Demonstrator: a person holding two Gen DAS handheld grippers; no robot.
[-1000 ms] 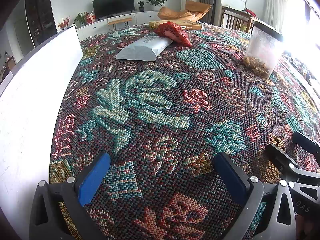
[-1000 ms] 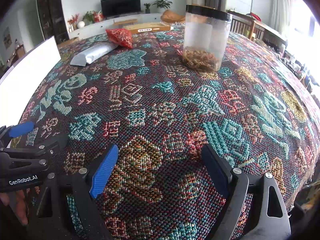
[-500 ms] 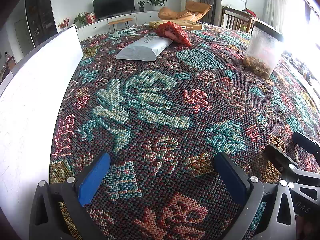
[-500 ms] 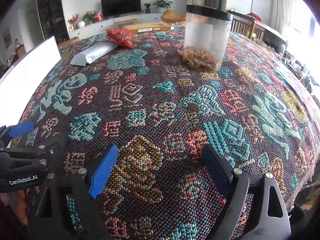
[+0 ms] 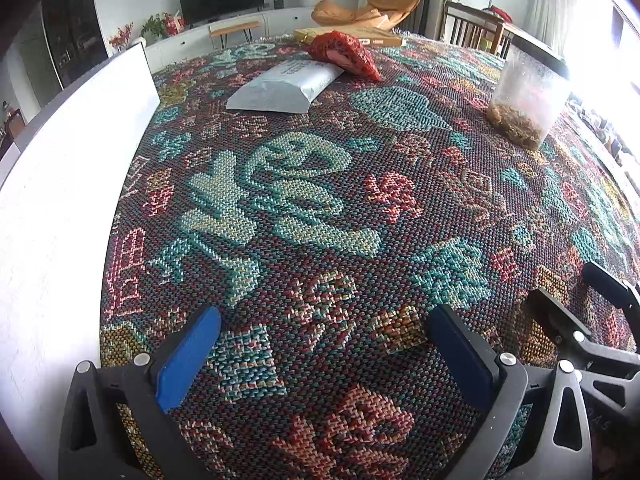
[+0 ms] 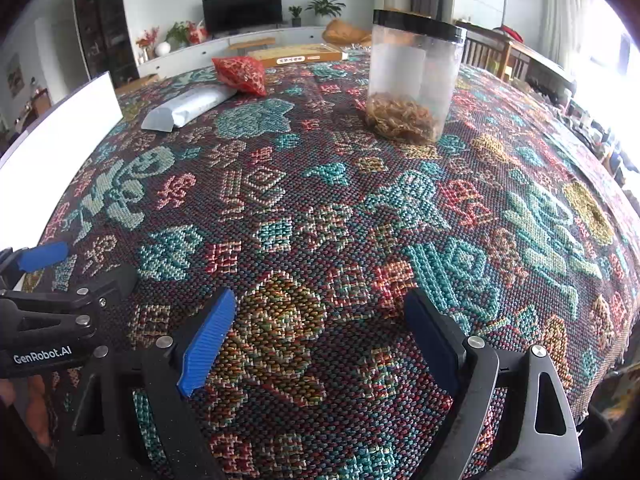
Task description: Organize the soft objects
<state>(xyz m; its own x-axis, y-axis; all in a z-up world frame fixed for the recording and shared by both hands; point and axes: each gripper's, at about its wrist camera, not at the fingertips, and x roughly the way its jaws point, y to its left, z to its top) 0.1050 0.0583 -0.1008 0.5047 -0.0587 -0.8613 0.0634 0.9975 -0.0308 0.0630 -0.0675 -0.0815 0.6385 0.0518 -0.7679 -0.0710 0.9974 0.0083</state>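
One grey soft plastic pouch (image 5: pixel 286 86), one red mesh bag (image 5: pixel 344 56) and one clear cylindrical jar (image 6: pixel 412 80) sit on the woven patterned counter (image 6: pixel 320 208); left gripper (image 5: pixel 320 344) and right gripper (image 6: pixel 320 328) fingers are released, empty.

Your left wrist camera looks forward and downward along its blue-padded black tongs (image 5: pixel 320 354), close over the counter's woven multicoloured patterned cloth (image 5: pixel 320 208), facing the far room wall. Your right wrist camera sits just beside it to the right, aimed much the same way between its own tongs (image 6: pixel 316 330). Both views share the cloth, the clear plastic black-lidded jar (image 5: pixel 528 100) (image 6: pixel 412 80), the white padded mailer bag (image 5: pixel 286 86) (image 6: pixel 188 106) and the red mesh pouch (image 5: pixel 344 56) (image 6: pixel 240 74). Each view catches the other tongs at its edge.
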